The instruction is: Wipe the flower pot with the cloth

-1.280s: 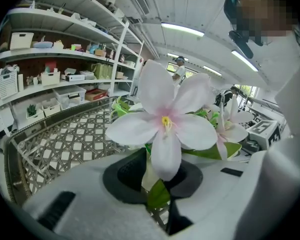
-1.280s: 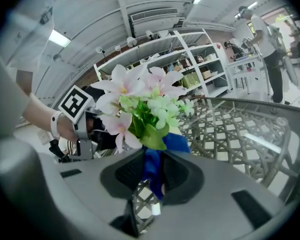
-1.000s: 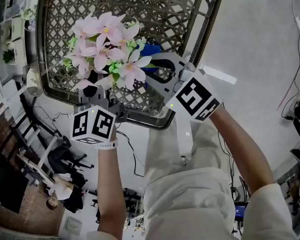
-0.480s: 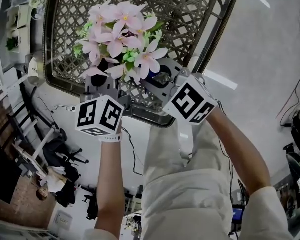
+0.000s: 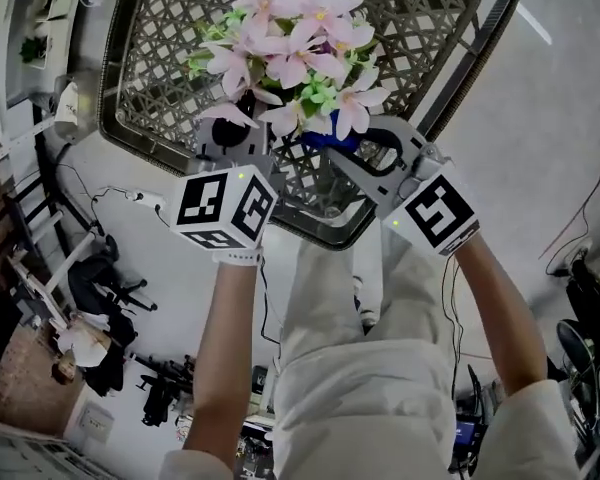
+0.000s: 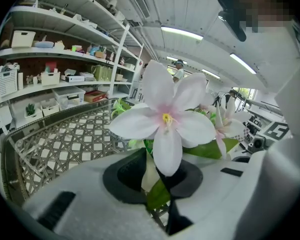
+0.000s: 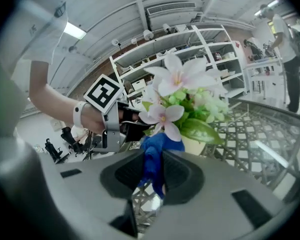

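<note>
Right tongs [image 7: 151, 165] on cloth [image 7: 157, 143], blossoms [image 7: 177, 76] over flower pot [image 7: 192, 145], lattice table [image 7: 255, 139] beneath.

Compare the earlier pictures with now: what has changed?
In the head view, the right gripper, shut on the blue cloth, has rolled and drawn it from beside the flowers to beneath them. The left gripper still grips the flower pot; nothing was released.

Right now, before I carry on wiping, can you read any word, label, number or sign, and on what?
No readable text in any view.
Left gripper's marker cube: black-and-white square pattern, no words.
Right gripper's marker cube: the same, a pattern only.
Shelf boxes: any labels too small to read.
</note>
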`<state>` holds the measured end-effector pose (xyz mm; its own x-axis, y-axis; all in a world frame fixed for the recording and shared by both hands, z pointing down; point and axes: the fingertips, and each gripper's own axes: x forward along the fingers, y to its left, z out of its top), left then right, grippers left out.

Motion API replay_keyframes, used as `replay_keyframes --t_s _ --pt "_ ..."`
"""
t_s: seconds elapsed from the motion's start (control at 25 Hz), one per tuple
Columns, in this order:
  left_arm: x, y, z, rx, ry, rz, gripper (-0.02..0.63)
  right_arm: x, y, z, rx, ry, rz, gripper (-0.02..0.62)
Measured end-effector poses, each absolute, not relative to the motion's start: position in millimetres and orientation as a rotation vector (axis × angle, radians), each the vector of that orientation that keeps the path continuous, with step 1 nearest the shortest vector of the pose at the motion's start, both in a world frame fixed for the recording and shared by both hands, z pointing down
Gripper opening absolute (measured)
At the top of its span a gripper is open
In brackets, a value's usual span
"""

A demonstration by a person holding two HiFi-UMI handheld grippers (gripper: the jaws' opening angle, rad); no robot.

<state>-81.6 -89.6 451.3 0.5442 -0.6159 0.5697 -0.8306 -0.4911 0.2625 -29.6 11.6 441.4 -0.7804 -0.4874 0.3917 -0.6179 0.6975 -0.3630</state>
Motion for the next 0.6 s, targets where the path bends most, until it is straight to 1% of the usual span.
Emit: replay_keyframes --t_s 0.36,0.6 --pt "-82 -89 451 2.288 -1.154 0.554 0.066 32 -21 442 1.061 -2.534 0.625 0.097" --pt "-82 -89 451 2.293 -1.158 0.555 0.066 46 -59 455 1.178 -2.471 0.583 0.097"
